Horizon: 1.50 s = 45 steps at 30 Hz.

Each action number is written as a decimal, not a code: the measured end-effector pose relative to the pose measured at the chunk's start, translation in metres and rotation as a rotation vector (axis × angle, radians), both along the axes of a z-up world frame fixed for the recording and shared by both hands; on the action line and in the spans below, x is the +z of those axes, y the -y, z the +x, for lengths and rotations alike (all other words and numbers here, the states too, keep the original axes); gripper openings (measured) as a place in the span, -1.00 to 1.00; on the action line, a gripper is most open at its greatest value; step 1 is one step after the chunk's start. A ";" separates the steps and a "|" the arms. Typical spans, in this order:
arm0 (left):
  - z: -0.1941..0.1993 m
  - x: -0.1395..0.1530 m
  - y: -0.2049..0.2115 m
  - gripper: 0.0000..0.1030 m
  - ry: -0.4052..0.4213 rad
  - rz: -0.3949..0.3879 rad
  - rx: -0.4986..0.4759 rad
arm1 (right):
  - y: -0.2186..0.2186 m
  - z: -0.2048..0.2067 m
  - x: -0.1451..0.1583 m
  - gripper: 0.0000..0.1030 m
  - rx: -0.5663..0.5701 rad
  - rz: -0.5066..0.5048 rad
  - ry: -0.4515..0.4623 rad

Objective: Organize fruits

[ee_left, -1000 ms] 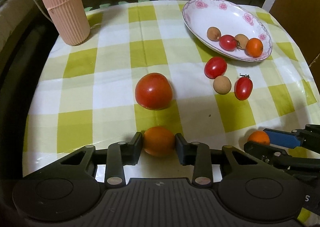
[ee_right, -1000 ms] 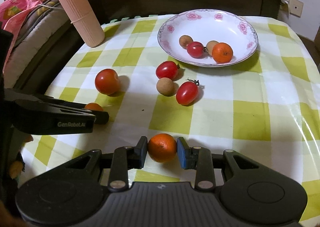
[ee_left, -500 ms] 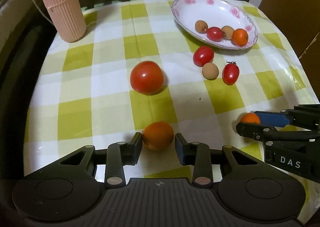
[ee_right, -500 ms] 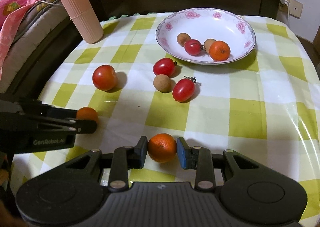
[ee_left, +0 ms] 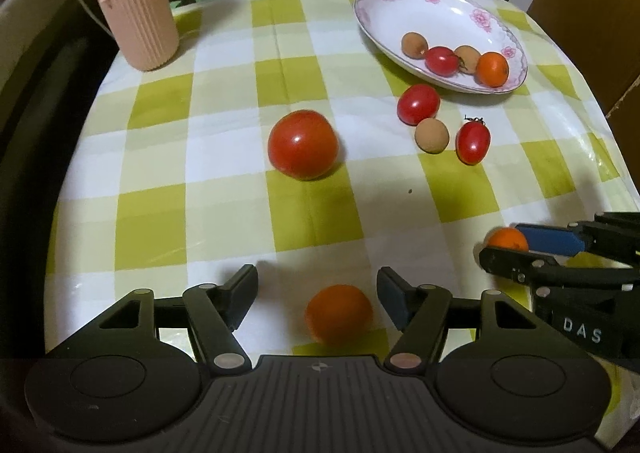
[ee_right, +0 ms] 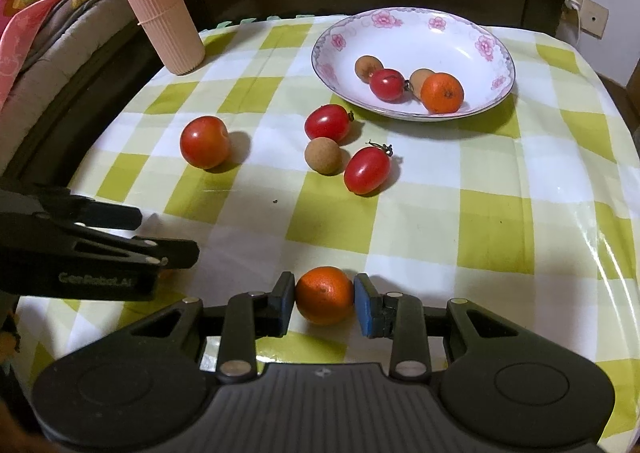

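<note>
On the green-and-white checked tablecloth [ee_right: 420,221], near its front edge, two small oranges sit between two black handheld grippers. Between the parting fingers of the left gripper [ee_left: 316,287] lies a small round orange [ee_left: 338,315]; the jaws are opening, with a clear gap on each side of the fruit, which looks slightly blurred, so whether it rests on the cloth or is still dropping is hard to tell. Over on the right, the right gripper [ee_right: 325,303] is closed narrowly on a second small orange [ee_right: 325,295], its black and blue pads pressing both flanks.

Farther back on the cloth sit a large round red tomato [ee_left: 303,144], two oval red cherry tomatoes [ee_right: 327,122] [ee_right: 367,170], and a small tan round fruit [ee_right: 323,155] just beside both of them. Beyond these stands a white shallow dish with pink flowers on its rim [ee_right: 472,33]; it holds another orange [ee_right: 442,92], one cherry tomato [ee_right: 386,84] and two tan fruits [ee_right: 368,67] [ee_right: 420,78], all clustered close together. At the far left corner a pink ribbed cylinder [ee_right: 160,9] stands upright.
</note>
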<state>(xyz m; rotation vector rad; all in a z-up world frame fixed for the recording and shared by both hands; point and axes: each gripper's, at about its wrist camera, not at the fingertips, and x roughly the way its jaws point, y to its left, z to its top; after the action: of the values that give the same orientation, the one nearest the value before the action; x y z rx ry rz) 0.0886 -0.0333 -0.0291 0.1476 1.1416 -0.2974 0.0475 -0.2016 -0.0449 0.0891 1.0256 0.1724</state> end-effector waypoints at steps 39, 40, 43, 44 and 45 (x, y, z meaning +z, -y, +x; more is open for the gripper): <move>-0.013 0.016 0.031 -0.16 0.085 -0.058 -0.075 | 0.019 0.000 0.024 -0.40 -0.033 0.042 0.083; -0.013 0.017 0.032 -0.16 0.085 -0.063 -0.078 | 0.021 0.000 0.025 -0.40 -0.036 0.046 0.088; -0.009 0.021 0.036 -0.16 0.095 -0.071 -0.085 | 0.023 0.000 0.028 -0.40 -0.043 0.054 0.097; -0.008 0.022 0.037 -0.16 0.099 -0.073 -0.087 | 0.022 0.001 0.028 -0.40 -0.044 0.054 0.097; -0.005 0.024 0.039 -0.16 0.105 -0.077 -0.088 | 0.022 0.002 0.029 -0.40 -0.045 0.054 0.098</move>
<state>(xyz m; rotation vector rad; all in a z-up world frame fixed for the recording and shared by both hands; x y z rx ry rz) 0.0833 -0.0723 -0.0053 0.1444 1.0193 -0.4068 0.0494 -0.2239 -0.0162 0.1516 0.9207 0.1624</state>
